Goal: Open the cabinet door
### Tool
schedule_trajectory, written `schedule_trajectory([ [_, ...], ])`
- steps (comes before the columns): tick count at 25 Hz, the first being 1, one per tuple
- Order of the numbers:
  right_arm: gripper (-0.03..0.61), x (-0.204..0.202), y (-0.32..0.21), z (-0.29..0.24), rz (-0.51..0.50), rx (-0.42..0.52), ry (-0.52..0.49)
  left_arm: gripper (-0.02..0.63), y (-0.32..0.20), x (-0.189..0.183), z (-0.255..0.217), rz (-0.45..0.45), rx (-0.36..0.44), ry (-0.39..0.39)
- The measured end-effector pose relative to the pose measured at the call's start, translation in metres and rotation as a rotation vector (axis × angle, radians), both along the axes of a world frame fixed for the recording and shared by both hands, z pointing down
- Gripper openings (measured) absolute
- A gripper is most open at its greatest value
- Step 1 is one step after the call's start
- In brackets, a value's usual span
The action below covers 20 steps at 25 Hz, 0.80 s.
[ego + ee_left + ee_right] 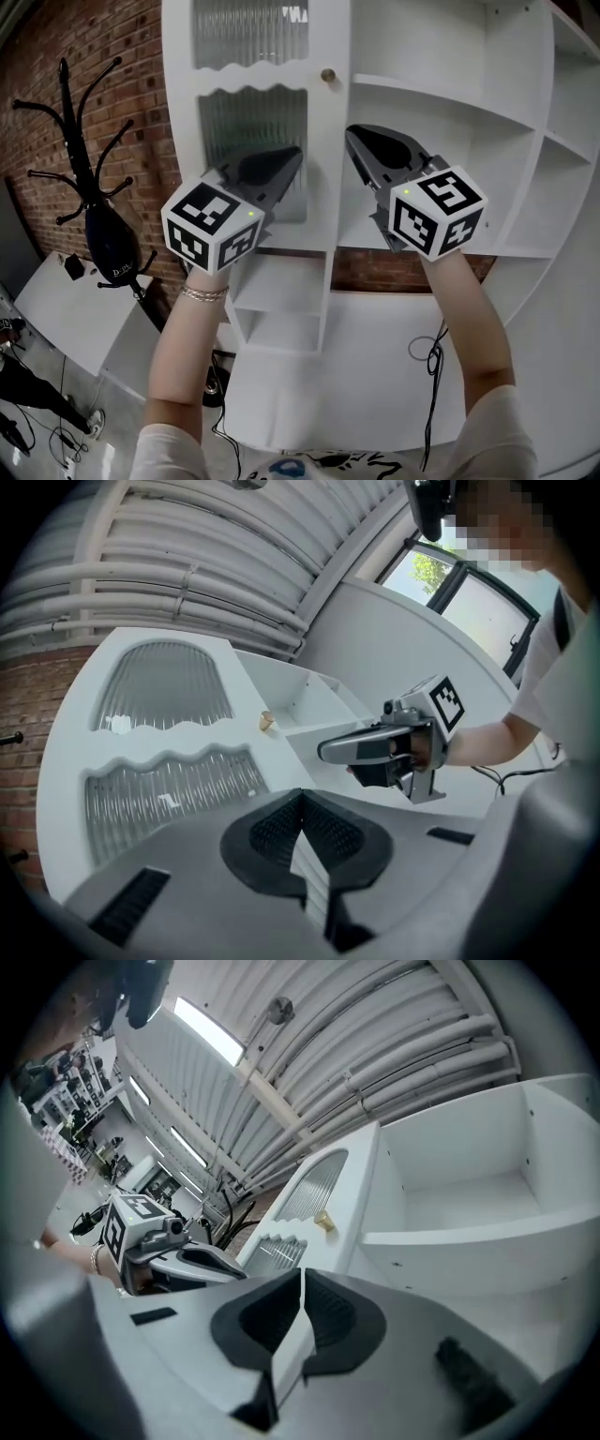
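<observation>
Jaws closed, empty: left gripper, right gripper | coat rack left of cabinet door

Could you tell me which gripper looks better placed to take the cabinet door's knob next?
Probably the right. The right gripper sits just below the knob, which lies almost straight ahead in its own view. The left gripper is lower, in front of the glass panel. Both are shut and must open first.

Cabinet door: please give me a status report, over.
Left gripper and right gripper shut, both empty, short of the knob. Cabinet door looks closed, untouched. Nothing blocking the knob.
</observation>
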State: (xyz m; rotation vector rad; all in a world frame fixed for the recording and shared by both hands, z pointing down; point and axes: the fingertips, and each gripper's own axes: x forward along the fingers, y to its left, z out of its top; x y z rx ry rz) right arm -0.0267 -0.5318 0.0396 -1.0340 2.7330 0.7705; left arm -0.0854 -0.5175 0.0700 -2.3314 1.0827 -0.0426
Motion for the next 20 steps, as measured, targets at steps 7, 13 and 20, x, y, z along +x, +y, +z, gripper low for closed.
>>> schedule_trajectory([
  [7,0.031,0.0,-0.018,-0.016,0.075,-0.001,0.015,0.012,-0.011,-0.008,-0.022,-0.058,0.013,-0.007],
  [13,0.058,0.013,-0.032,-0.03,0.113,-0.013,-0.057,0.012,-0.022,-0.005,-0.034,-0.121,0.031,-0.058],
  [20,0.144,0.003,-0.04,-0.032,0.06,-0.074,-0.049,0.012,-0.017,-0.001,-0.042,-0.125,0.05,-0.061],
])
